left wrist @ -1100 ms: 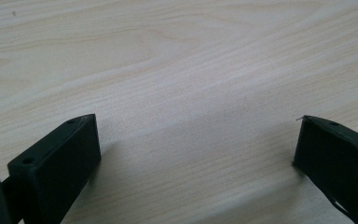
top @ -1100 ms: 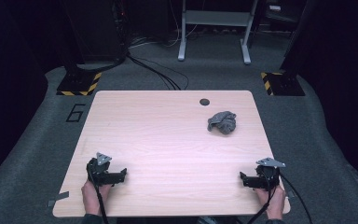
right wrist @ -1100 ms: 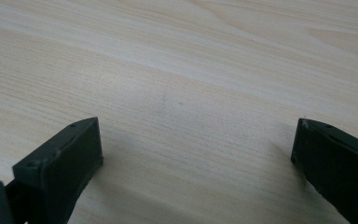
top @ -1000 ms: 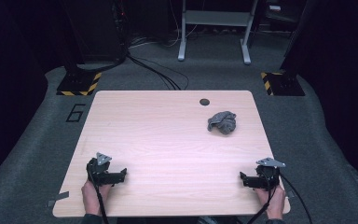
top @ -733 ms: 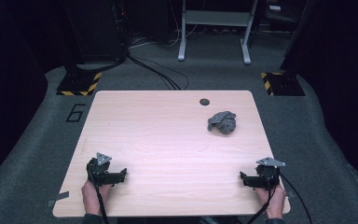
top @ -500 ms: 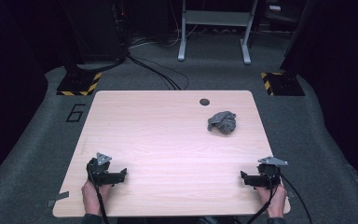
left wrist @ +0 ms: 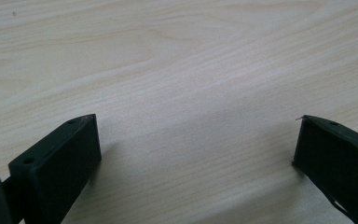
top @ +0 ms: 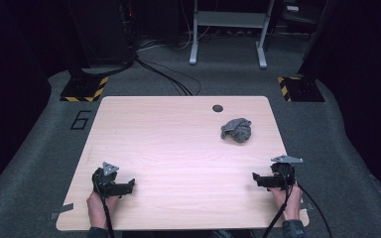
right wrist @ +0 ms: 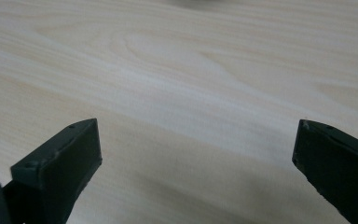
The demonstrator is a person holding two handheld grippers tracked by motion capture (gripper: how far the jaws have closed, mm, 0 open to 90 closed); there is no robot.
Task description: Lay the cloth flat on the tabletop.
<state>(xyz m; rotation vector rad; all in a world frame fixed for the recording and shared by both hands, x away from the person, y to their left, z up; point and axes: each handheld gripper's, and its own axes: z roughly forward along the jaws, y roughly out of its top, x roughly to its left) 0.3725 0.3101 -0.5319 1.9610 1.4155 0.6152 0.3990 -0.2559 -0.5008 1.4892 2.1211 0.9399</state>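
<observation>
A crumpled grey cloth (top: 236, 130) lies on the light wooden table (top: 178, 144) at the far right. My left gripper (top: 129, 187) rests near the front left edge, jaws pointing right. It is open, with bare wood between its fingertips (left wrist: 81, 137). My right gripper (top: 256, 179) is held near the front right edge, jaws pointing left. It is also open wide over bare wood (right wrist: 196, 140). Both grippers are well short of the cloth.
A small dark round spot (top: 217, 107) sits near the table's far edge, just behind the cloth. Around the table is grey carpet with cables (top: 163, 77), a metal frame's legs (top: 228, 34) and black-and-yellow striped bases (top: 85, 89).
The right gripper has risen slightly and its top plate sits a little higher in the high view. The left gripper and the cloth have not moved.
</observation>
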